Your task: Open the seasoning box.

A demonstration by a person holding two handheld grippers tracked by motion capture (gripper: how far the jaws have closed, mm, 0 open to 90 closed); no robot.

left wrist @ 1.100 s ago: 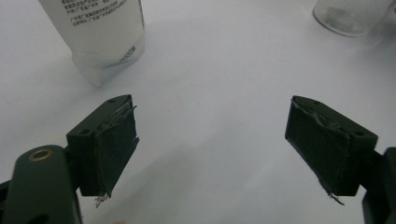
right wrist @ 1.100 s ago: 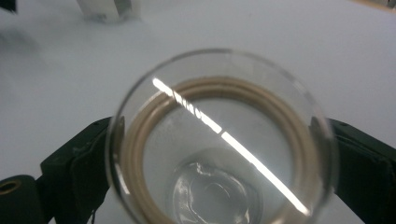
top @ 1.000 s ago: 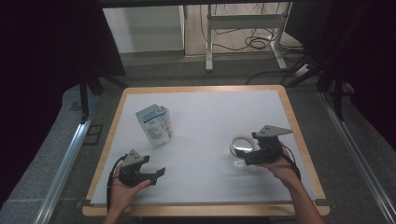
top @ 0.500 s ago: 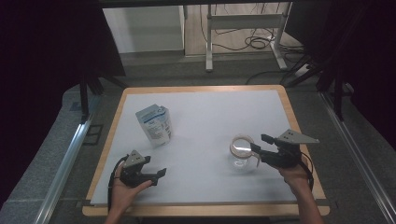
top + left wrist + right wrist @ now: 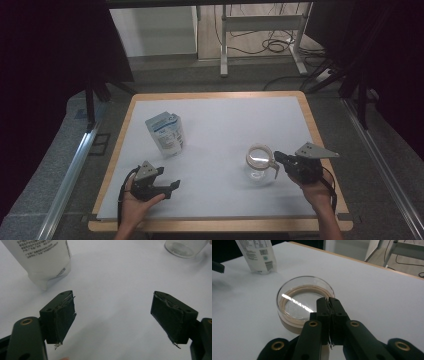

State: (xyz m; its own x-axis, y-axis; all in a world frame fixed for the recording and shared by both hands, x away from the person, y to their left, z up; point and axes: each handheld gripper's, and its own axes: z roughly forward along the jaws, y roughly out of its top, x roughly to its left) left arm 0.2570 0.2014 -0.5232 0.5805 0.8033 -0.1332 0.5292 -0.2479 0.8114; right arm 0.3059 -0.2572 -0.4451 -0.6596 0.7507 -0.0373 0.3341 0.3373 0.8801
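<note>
The jar (image 5: 259, 162) is standing upright, lid (image 5: 305, 300) sitting on top. The right gripper (image 5: 328, 300), jaws having just closed, is pressing together over its rim; the left gripper (image 5: 113, 315) is gaping.

Black grippers w/ brass rivets, grey plate (image 5: 315, 150), frayed pads (image 5: 63, 315).

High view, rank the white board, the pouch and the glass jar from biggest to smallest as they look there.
1. White board, by far the largest.
2. Pouch.
3. Glass jar, slightly smaller than the pouch.

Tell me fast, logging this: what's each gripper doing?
Left gripper: open, empty.
Right gripper: shut, just closed, at the glass jar's rim, holding nothing.
</note>
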